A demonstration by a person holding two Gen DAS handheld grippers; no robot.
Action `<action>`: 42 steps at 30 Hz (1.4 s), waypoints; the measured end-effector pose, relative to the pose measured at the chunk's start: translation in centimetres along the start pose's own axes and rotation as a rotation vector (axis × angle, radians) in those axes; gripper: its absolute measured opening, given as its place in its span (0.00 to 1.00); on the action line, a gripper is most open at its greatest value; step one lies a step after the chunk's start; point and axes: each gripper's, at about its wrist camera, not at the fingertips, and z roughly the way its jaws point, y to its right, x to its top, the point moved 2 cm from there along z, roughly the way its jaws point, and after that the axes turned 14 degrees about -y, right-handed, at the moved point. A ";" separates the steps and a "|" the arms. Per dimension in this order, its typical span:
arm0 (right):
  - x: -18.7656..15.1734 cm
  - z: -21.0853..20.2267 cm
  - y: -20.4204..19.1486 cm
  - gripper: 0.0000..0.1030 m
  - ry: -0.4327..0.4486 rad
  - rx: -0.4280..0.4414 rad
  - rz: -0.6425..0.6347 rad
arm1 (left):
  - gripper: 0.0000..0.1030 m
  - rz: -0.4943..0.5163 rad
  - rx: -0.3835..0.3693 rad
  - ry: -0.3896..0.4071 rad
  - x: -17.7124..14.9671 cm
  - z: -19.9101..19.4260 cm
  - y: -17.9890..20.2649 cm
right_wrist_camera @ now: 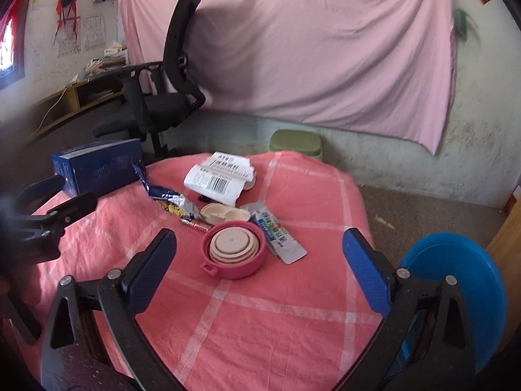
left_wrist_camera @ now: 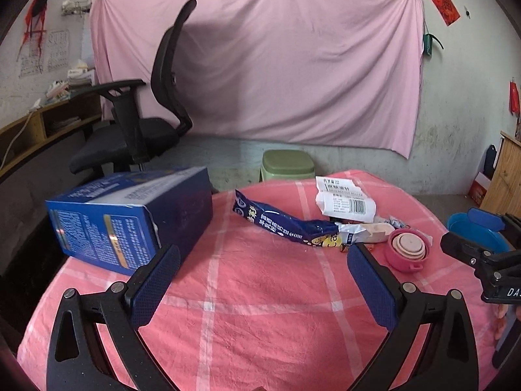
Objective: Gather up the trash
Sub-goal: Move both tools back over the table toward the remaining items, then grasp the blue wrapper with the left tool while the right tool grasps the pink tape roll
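Trash lies on a table with a pink checked cloth (left_wrist_camera: 260,309): a blue carton box (left_wrist_camera: 130,218) on its side at the left edge, a blue snack wrapper (left_wrist_camera: 283,223), a white barcode packet (left_wrist_camera: 345,200), and a pink round lid (left_wrist_camera: 408,247). In the right wrist view the lid (right_wrist_camera: 234,249) sits centre, with a small blue-white packet (right_wrist_camera: 276,236) beside it, a cream tray (right_wrist_camera: 221,213), the white packet (right_wrist_camera: 221,179) and the box (right_wrist_camera: 97,167). My left gripper (left_wrist_camera: 262,257) is open and empty above the cloth. My right gripper (right_wrist_camera: 259,241) is open, empty, short of the lid.
A blue bin (right_wrist_camera: 456,293) stands off the table's right side, also in the left wrist view (left_wrist_camera: 472,231). A black office chair (left_wrist_camera: 140,123) and a green stool (left_wrist_camera: 288,163) stand behind the table. A pink sheet (left_wrist_camera: 276,65) covers the wall.
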 end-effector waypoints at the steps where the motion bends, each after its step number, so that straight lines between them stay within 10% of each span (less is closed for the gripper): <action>1: 0.1 0.3 -0.1 1.00 -0.022 0.012 -0.006 | 0.96 -0.004 -0.011 -0.013 0.2 0.4 -0.1; 8: 0.3 3.6 -1.2 1.00 -0.170 0.046 -0.063 | 0.76 -0.010 -0.078 -0.101 1.2 3.2 -0.1; 15: 0.7 5.9 -1.2 0.80 -0.258 0.058 -0.062 | 0.67 -0.011 -0.141 -0.161 2.4 5.2 0.0; 24: 0.7 5.9 -1.3 0.76 -0.252 0.059 -0.065 | 0.67 -0.092 -0.151 -0.165 3.9 5.9 0.0; 29: 0.7 5.7 -1.2 0.76 -0.243 0.059 -0.061 | 0.35 -0.120 -0.142 -0.237 4.0 7.4 0.2; 42: 0.5 5.4 -1.0 0.76 -0.240 0.073 -0.052 | 0.13 -0.128 -0.162 -0.242 3.2 7.4 -0.1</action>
